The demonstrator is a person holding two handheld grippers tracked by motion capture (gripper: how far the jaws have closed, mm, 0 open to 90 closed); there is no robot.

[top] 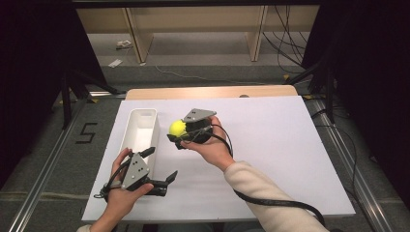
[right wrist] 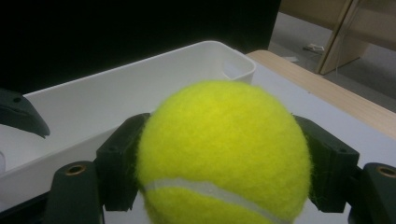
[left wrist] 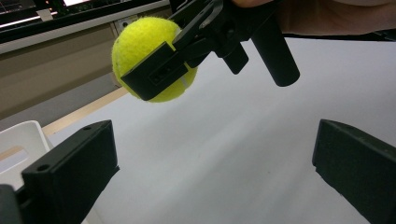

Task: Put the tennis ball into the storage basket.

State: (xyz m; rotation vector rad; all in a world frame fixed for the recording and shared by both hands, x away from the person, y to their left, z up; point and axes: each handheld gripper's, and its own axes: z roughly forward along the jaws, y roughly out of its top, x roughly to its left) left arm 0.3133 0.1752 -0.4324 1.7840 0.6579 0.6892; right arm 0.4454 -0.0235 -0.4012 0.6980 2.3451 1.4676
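Keep your right gripper (top: 180, 133) fingers clamped on the fuzzy yellow tennis ball (top: 177, 127), centre it over the white plastic bin (top: 140, 129) near the counter's left edge, while the left gripper (top: 162, 164) waits wide open, empty.

In the high view, the desk (top: 270, 145) is filling the middle of the frame. The tray (top: 140, 129) is lying on it left of centre, running lengthwise from mid-frame toward the bottom. The ball (top: 177, 127) is sitting just right of the tray's upper end, above the desk, between the jaws of the right gripper (top: 180, 131). The left gripper (top: 162, 164) is sitting at the lower left, below the ball, one jaw reaching over the tray's lower end. Shelving (top: 193, 29) is standing behind the desk, along the top.
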